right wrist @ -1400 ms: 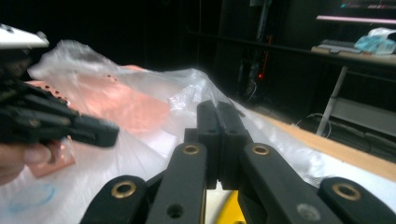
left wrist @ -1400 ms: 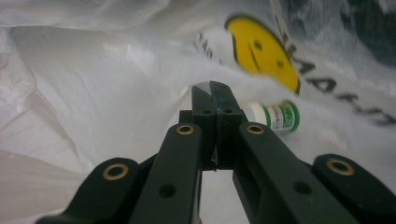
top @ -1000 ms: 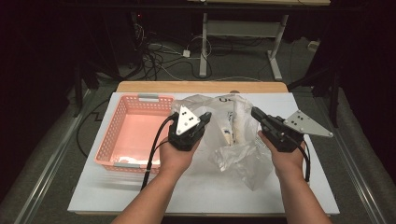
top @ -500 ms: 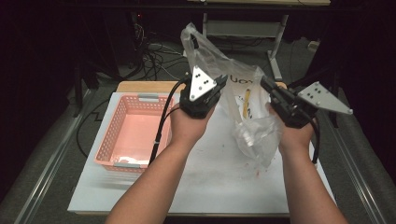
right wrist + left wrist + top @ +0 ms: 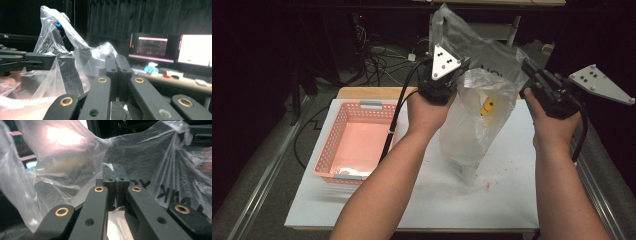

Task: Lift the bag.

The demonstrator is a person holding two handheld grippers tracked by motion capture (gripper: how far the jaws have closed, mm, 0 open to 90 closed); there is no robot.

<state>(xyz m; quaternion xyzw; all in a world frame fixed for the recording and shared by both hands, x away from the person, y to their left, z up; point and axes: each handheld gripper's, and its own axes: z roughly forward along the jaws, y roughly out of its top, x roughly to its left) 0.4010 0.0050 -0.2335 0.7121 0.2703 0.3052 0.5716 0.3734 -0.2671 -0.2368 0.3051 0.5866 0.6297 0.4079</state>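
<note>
A clear plastic bag (image 5: 472, 130) with black lettering hangs above the white board (image 5: 492, 200), its bottom close to the surface. A small yellow item (image 5: 487, 106) shows through the film. My left gripper (image 5: 459, 66) is shut on the bag's left rim, and in the left gripper view the film is pinched between the jaws (image 5: 115, 171). My right gripper (image 5: 526, 66) is shut on the right rim, where the film bunches around its closed tips (image 5: 116, 60). The bag's mouth is stretched between the two. The right gripper view also shows the left gripper (image 5: 37, 61) against the bag (image 5: 72, 47).
A pink mesh basket (image 5: 329, 155) stands on the left of the board with a pale scrap in its near corner. Reddish crumbs (image 5: 488, 185) lie under the bag. Cables and a table frame sit behind, and monitors (image 5: 195, 50) stand farther off.
Both hands have risen with the bag, which went from lying crumpled on the board to hanging stretched between the grippers. Both grips have held.
</note>
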